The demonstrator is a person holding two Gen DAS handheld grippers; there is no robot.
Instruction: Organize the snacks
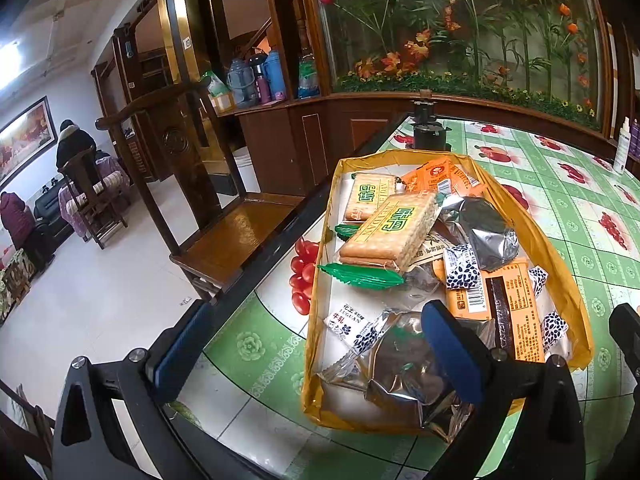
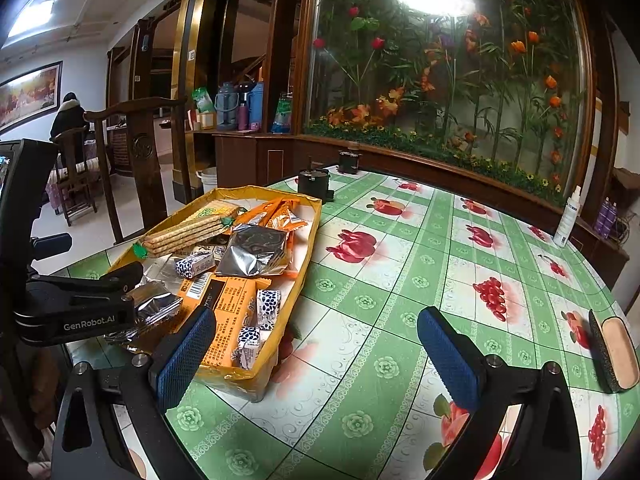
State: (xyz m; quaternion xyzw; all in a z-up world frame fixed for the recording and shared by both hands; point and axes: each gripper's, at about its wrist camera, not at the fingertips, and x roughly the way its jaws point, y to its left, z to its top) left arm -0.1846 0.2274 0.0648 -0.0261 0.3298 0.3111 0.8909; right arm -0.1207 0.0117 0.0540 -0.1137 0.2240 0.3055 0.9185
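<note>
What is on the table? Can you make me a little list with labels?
tray: yellow tray holding mixed snacks
crackers: two packs on top, far end
orange bar: long wrapper, near end
silver packets: several
table: green fruit-print cloth
left gripper: open, over tray's near edge
right gripper: open, empty, beside tray

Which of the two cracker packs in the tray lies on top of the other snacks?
The nearer cracker pack, turned diagonally with big green characters, rests on other wrappers. The farther cracker pack lies low by the yellow tray's far left corner, partly under it.
</note>
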